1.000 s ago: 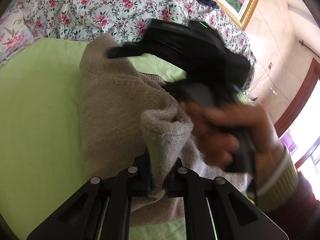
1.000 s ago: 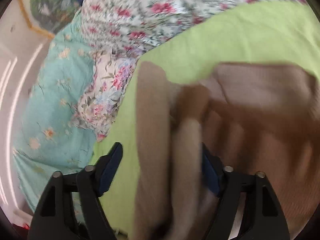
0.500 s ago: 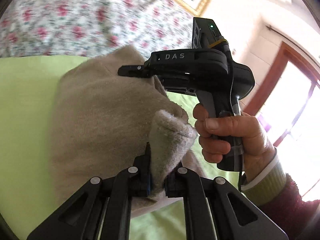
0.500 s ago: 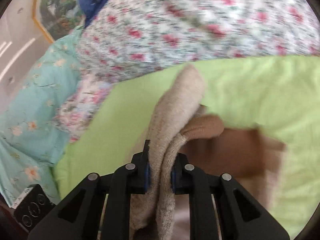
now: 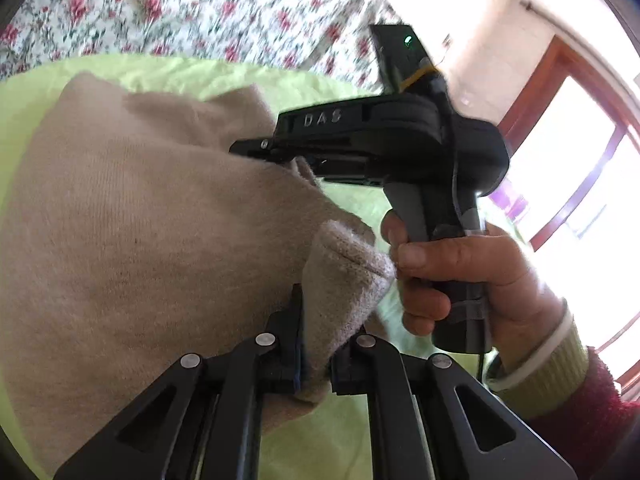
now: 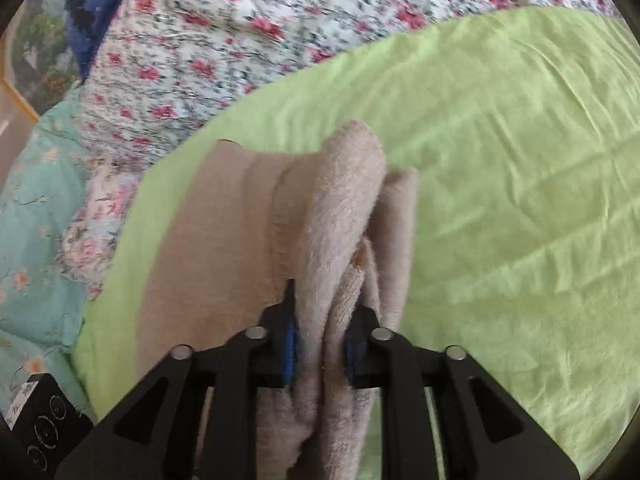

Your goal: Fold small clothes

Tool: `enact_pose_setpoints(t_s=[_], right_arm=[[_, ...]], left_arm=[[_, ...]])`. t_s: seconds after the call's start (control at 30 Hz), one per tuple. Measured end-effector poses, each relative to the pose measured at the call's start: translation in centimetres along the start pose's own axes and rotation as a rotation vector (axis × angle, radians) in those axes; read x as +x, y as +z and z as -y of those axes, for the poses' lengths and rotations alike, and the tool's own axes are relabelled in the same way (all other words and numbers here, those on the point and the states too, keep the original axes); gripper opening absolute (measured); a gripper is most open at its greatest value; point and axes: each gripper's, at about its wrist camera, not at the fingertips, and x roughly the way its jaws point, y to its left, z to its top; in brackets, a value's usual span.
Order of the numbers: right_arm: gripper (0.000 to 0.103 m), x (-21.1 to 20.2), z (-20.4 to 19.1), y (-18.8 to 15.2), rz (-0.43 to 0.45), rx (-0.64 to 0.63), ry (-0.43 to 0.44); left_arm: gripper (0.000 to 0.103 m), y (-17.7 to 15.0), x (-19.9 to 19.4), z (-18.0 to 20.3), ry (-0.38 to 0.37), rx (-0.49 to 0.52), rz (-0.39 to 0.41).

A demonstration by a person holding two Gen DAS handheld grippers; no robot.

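A beige knitted garment point(image 5: 140, 220) lies on a lime-green sheet point(image 5: 340, 432). My left gripper point(image 5: 316, 344) is shut on a fuzzy fold of its edge, lifted off the sheet. In the left wrist view a person's hand point(image 5: 460, 272) holds my right gripper point(image 5: 256, 148), whose tips pinch another part of the same edge further on. In the right wrist view my right gripper point(image 6: 320, 332) has a thick bunch of the garment point(image 6: 224, 232) between its pads. Its jaws are opening slightly, but the pads still press the cloth. The green sheet point(image 6: 500, 160) spreads to the right.
A floral quilt point(image 6: 240, 40) lies beyond the green sheet, with a teal flowered blanket point(image 6: 32, 200) and a dark blue cloth point(image 6: 96, 12) at the left. A bright window with a wooden frame point(image 5: 580, 160) stands to the right. A small black device point(image 6: 40, 420) sits at the lower left.
The right gripper went from wide open around the cloth to pinching it. Both grippers have carried the garment's edge sideways across the sheet, and both views have swung.
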Motion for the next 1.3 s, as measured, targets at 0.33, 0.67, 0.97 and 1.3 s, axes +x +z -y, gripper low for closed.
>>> enact_pose_setpoints(t_s=[0.33,0.67,0.97,1.3], right_arm=[[0.077,-4.1,0.4,-2.3,0.093,0.061,-0.032],[0.078,-3.1,1.5,-4.6,0.025,0.131,0.065],[0.076,0.2,1.1,-2.7,-0.027,0.126,0.115],[0.037,-0.9,-4.8,-2.7,0.007,0.032,0.145]], left_arm=[[0.064,-0.7,-5.5,-0.1,-0.042,-0.003,0.020],[0.084,1.2,-9.5,-8.8,0.117,-0.199,0.096],[0.080,4.6,-2.9,-16.0,-0.012,-0.324,-0.045],[0.046,2.9,-6.9,-14.9,0.013,-0.287,0.029]])
